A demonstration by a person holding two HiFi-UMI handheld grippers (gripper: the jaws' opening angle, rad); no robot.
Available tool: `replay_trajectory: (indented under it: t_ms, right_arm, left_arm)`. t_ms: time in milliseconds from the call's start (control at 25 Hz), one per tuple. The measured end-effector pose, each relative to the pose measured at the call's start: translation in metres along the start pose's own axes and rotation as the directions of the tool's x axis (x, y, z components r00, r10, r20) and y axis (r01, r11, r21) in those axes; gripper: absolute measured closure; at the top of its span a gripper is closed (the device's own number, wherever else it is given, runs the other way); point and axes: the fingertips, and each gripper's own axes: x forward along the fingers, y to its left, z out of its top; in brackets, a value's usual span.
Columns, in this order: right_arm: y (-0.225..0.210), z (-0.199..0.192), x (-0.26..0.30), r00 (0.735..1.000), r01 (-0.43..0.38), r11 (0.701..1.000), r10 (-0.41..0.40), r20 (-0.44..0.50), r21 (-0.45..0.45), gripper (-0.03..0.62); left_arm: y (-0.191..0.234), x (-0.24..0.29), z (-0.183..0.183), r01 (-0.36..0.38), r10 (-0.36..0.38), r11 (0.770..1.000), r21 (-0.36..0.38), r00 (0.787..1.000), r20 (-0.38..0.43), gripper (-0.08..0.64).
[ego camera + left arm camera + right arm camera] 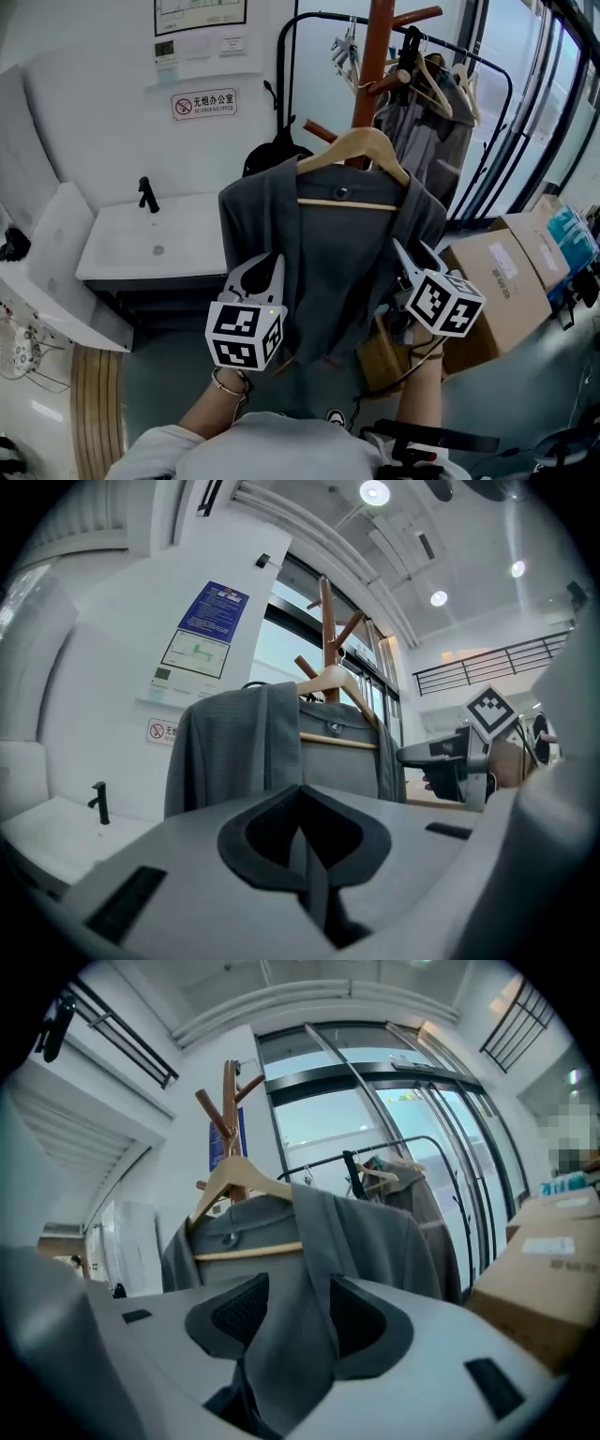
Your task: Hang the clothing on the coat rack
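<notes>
Your left gripper [274, 264] and right gripper [400, 249] each have jaws clamped on a front edge of the one grey jacket [337, 253], which is draped on one wooden hanger [361, 145] before the coat rack [373, 56].

Jacket [328, 262] fronts coat rack [373, 47]; loaded rail [427, 131], boxes [497, 281] right.

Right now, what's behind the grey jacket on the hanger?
The wooden coat rack's pole rises behind the grey jacket, with a black clothes rail further back. The jacket covers the rack's lower part.

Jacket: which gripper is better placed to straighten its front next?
Probably the right gripper: it clamps a broad fold of the jacket, while the left gripper pinches only a thin strip.
</notes>
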Motion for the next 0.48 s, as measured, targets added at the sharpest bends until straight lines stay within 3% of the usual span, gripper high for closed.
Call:
replay_trajectory:
  t_ms: [200, 480]
  right_arm:
    - [0.000, -0.053, -0.010, 0.998, 0.045, 0.998, -0.042, -0.048, 0.054, 0.390]
    - [-0.006, -0.104, -0.030, 0.981, 0.174, 0.982, -0.180, -0.079, -0.075, 0.507]
  left_arm:
    - [-0.012, -0.001, -0.024, 0.045, -0.046, 0.998, -0.052, 0.999, -0.014, 0.551]
    - [-0.028, 0.000, -0.059, 0.093, -0.099, 0.988, -0.126, 0.994, -0.041, 0.551]
